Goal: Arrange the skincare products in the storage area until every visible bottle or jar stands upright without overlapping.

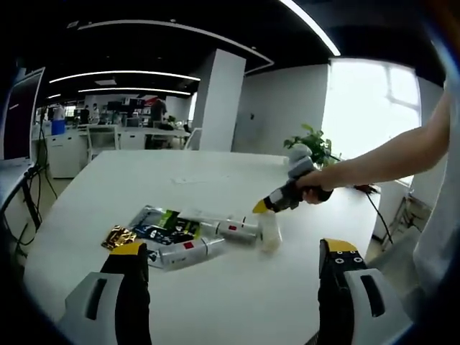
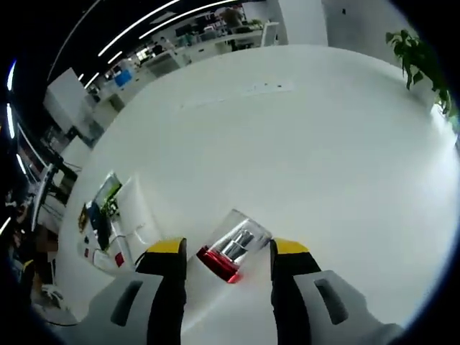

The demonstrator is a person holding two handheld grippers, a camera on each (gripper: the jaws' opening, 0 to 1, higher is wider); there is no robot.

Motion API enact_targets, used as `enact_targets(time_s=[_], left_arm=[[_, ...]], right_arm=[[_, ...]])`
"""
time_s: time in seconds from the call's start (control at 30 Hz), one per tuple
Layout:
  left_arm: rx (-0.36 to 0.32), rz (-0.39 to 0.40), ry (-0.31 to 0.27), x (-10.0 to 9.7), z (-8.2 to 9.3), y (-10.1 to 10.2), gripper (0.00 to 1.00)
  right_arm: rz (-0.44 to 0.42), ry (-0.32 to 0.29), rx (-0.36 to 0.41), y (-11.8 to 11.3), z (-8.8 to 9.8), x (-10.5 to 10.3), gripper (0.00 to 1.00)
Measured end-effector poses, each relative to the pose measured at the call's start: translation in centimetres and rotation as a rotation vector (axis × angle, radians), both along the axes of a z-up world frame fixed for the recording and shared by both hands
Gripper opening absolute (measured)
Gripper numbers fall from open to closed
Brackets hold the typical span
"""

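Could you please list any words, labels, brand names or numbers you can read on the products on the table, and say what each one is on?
No text can be read in either view.
Lying tubes: red label patches, print too small and blurred.
Flat packets: green, blue and gold graphics, lettering illegible.
Clear bottle between the right gripper jaws: red part, no legible writing.
Paper on the table: marks too faint.

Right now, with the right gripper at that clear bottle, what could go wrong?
The clear bottle sits between the right gripper jaws, apparently ungripped; closing off-centre might tip it. In the left gripper view it stands close to lying tubes and sachets, so a fall could overlap them. The left gripper is open and idle.
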State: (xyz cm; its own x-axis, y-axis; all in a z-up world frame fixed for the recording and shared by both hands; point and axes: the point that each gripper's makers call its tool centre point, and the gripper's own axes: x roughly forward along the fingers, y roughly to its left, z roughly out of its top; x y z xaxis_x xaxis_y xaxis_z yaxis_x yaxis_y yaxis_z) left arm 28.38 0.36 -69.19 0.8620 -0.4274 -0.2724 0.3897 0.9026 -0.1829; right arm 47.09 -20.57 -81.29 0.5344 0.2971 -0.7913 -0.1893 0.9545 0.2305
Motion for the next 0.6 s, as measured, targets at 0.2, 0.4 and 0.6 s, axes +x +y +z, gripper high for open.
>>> enact_targets(time_s=[0.2,0.4,0.6], left_arm=[[-0.005,0.006,0.005,0.02,-0.05,0.12,0.92],[-0.008,0.007,0.005,0.14,0.07,0.21,0.92],[-0.010,0.005,0.008,0.10,-0.01,0.25,0.91]], right_arm=[[0.042,0.033,-0.100,0.21,-0.54,0.06,0.48],[0.101,-0.005,-0.130,0.94,-0.55,0.25,0.41],[0.131,0.043,-0.156,0.77,-0.74,0.20,0.37]])
